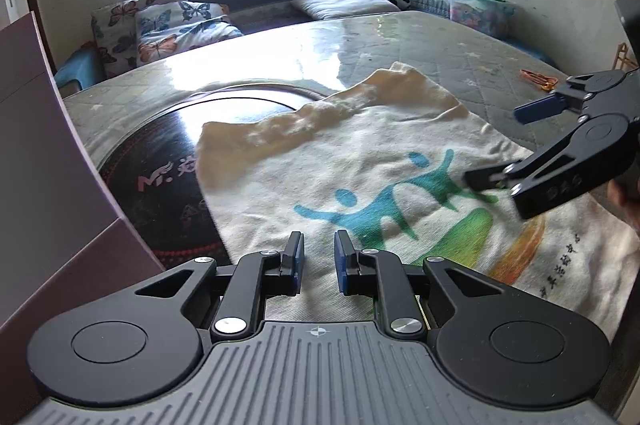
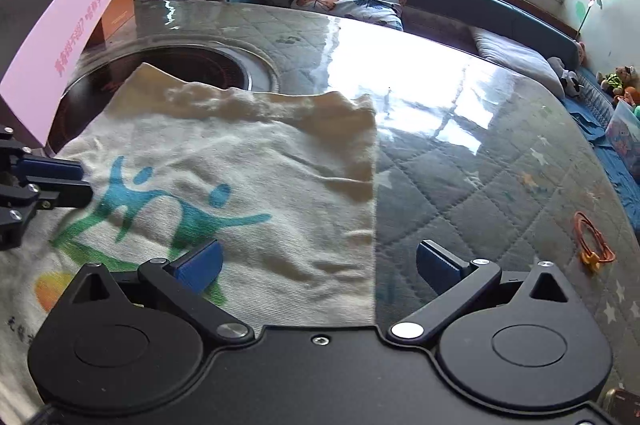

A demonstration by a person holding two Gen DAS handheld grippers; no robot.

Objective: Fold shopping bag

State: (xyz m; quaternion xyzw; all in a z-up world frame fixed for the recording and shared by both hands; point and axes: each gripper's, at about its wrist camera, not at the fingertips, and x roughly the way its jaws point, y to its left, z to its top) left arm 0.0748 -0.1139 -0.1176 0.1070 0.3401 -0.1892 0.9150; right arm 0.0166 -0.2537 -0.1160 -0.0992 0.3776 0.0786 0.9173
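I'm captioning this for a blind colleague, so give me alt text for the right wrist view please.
A cream shopping bag with a blue-and-green figure print lies spread on a glass-topped quilted table, under the open right gripper, whose fingers straddle the bag's right edge. The left gripper reaches in from the left, and an orange cord lies on the table at right.
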